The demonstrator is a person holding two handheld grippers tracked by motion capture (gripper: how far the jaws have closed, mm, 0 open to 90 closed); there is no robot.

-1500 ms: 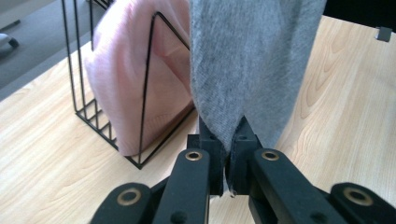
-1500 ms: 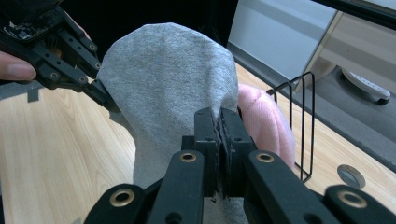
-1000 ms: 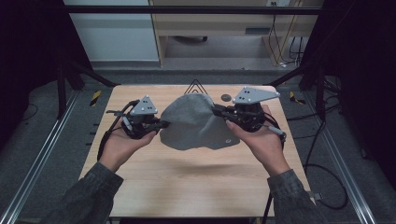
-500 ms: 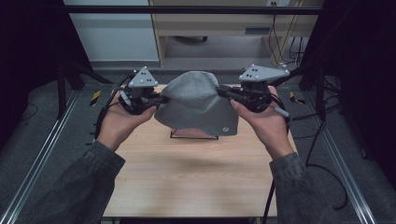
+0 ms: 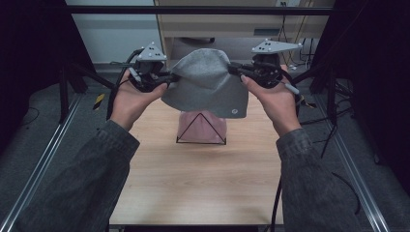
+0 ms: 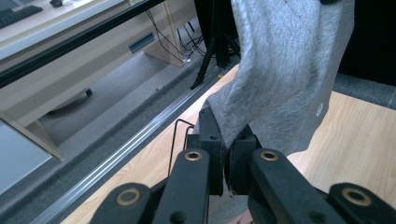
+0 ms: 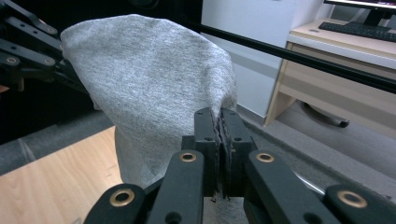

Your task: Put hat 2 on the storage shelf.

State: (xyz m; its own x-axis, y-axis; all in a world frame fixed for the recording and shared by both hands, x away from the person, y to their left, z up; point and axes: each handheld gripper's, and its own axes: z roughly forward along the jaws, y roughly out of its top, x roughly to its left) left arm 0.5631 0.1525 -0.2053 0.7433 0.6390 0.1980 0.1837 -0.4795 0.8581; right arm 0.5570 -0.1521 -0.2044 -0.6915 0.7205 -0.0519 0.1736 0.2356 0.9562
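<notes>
A grey knitted cloth (image 5: 208,82), shaped like a cap with a small round badge near its lower right edge, hangs in the air between my two grippers. My left gripper (image 5: 171,77) is shut on its left edge, the fabric pinched between the jaws (image 6: 229,140). On the right edge my right gripper (image 5: 233,70) is shut as well, with the cloth (image 7: 154,84) spreading away from its closed jaws (image 7: 219,121). Below the cloth on the wooden table (image 5: 203,183) lies a pink object (image 5: 200,128) with a black wire triangle frame around it.
A metal rail (image 5: 43,159) runs along the table's left side and another along the right. Beyond the far edge stand a wooden desk (image 5: 232,24) and a black stand (image 5: 67,82). Cables trail on the grey floor at the right.
Both grippers have lifted the grey cloth up off the table and toward the far side, stretching it between them. The pink object with its wire frame has come into sight underneath.
</notes>
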